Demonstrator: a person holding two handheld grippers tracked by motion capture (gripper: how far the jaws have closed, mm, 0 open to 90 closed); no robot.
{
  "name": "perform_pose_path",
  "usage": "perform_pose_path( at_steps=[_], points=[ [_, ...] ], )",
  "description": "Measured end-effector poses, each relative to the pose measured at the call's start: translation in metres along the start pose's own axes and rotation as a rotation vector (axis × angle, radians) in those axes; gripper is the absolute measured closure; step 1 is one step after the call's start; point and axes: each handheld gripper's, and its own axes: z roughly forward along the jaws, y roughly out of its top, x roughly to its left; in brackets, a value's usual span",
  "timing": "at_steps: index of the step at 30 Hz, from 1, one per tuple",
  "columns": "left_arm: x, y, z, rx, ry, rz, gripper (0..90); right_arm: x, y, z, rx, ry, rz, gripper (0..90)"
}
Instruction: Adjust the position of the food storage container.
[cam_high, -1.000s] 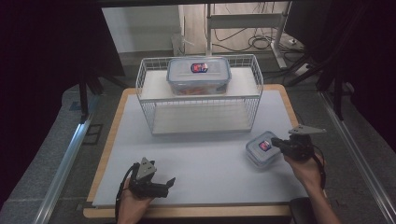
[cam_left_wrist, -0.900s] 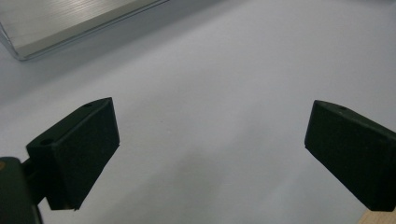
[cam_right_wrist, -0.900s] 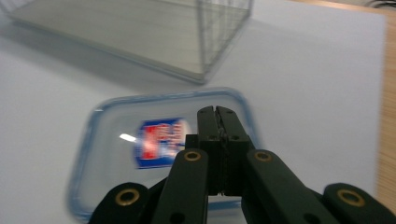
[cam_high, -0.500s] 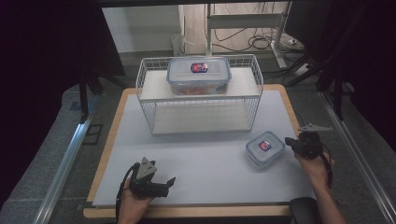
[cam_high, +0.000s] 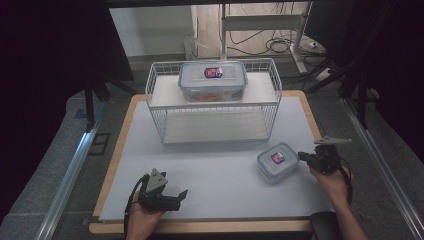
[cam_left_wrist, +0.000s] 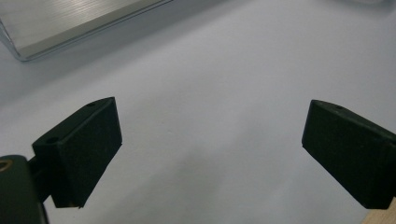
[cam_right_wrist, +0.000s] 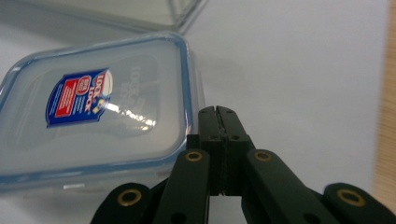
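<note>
**Right claw backs off the small box and drops low beside it**

A second ago the right claw (cam_high: 303, 157) sat against the right edge of the small lidded box (cam_high: 277, 161), higher over the table (cam_high: 210, 180). Now it lies a little to the right of that box and nearer the surface, tips aimed at the box's side with a sliver of bare table showing between them in the high view. Its jaws are pressed fully together and grip nothing; in the right gripper view the closed claw (cam_right_wrist: 219, 116) points at the box's (cam_right_wrist: 93, 112) near right corner, close to the lid's blue rim. The box itself has not moved: it rests flat on the table, in front of and right of the white wire rack (cam_high: 215, 107).

My reading is that the right hand is either lining up to nudge or unclip the lid's edge with closed tips, or has finished with the box; the frames do not settle which.

The left claw (cam_high: 175, 196) has stayed put near the table's front edge, jaws spread wide over bare table, also seen in the left gripper view (cam_left_wrist: 210, 154).

Writing: the small box's lid carries a blue and red sticker (cam_right_wrist: 79, 98), and "LOCK & LOCK" can be made out on it. The large lidded box (cam_high: 212, 80) on top of the rack bears a similar sticker, too small to read.
</note>
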Motion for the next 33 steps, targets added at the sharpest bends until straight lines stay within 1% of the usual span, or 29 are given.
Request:
perform_pose_path(
  at_steps=[4, 5, 6, 7, 8, 9, 10, 11, 13, 17, 24, 25, 30, 33],
  points=[
    [-0.001, 0.0, 0.0, -0.002, 0.001, 0.001, 4.7, 0.018, 0.0, 0.006, 0.038, 0.043, -0.041, 90.0],
    [-0.001, 0.0, 0.0, -0.001, 0.0, 0.0, 4.7, 0.025, 0.001, 0.008, 0.047, 0.057, -0.054, 90.0],
    [-0.001, 0.0, 0.0, 0.0, 0.0, 0.001, 4.7, 0.034, 0.002, 0.011, 0.056, 0.076, -0.076, 90.0],
    [-0.001, 0.0, 0.0, 0.001, 0.0, 0.002, 4.7, 0.034, 0.002, 0.011, 0.056, 0.076, -0.076, 90.0],
    [-0.001, 0.0, 0.0, 0.0, 0.0, 0.001, 4.7, 0.043, 0.002, 0.014, 0.063, 0.097, -0.097, 90.0],
    [-0.001, 0.0, 0.0, 0.0, -0.001, 0.001, 4.7, 0.043, 0.002, 0.014, 0.063, 0.097, -0.097, 90.0],
    [-0.001, 0.0, 0.0, 0.001, -0.001, 0.002, 4.8, 0.046, 0.002, 0.015, 0.072, 0.105, -0.1, 90.0],
    [-0.001, 0.0, 0.001, 0.003, 0.0, 0.003, 4.8, 0.05, 0.002, 0.017, 0.081, 0.113, -0.116, 90.0],
    [-0.001, 0.0, 0.001, 0.004, -0.002, 0.004, 4.8, 0.056, 0.001, 0.019, 0.092, 0.125, -0.129, 90.0],
    [-0.001, 0.0, 0.001, 0.005, -0.004, 0.005, 4.8, 0.067, 0.002, 0.023, 0.097, 0.15, -0.158, 90.0],
    [-0.002, 0.001, 0.002, 0.008, -0.007, 0.007, 4.9, 0.082, 0.003, 0.029, 0.105, 0.195, -0.18, 90.0],
    [-0.002, 0.001, 0.002, 0.009, -0.008, 0.007, 5.0, 0.086, 0.004, 0.031, 0.107, 0.206, -0.182, 90.0],
    [-0.003, 0.001, 0.004, 0.014, -0.013, 0.01, 5.1, 0.103, 0.006, 0.04, 0.127, 0.24, -0.227, 90.0],
    [-0.004, 0.001, 0.004, 0.014, -0.013, 0.012, 5.1, 0.117, 0.006, 0.047, 0.137, 0.265, -0.26, 89.9]
  ],
)
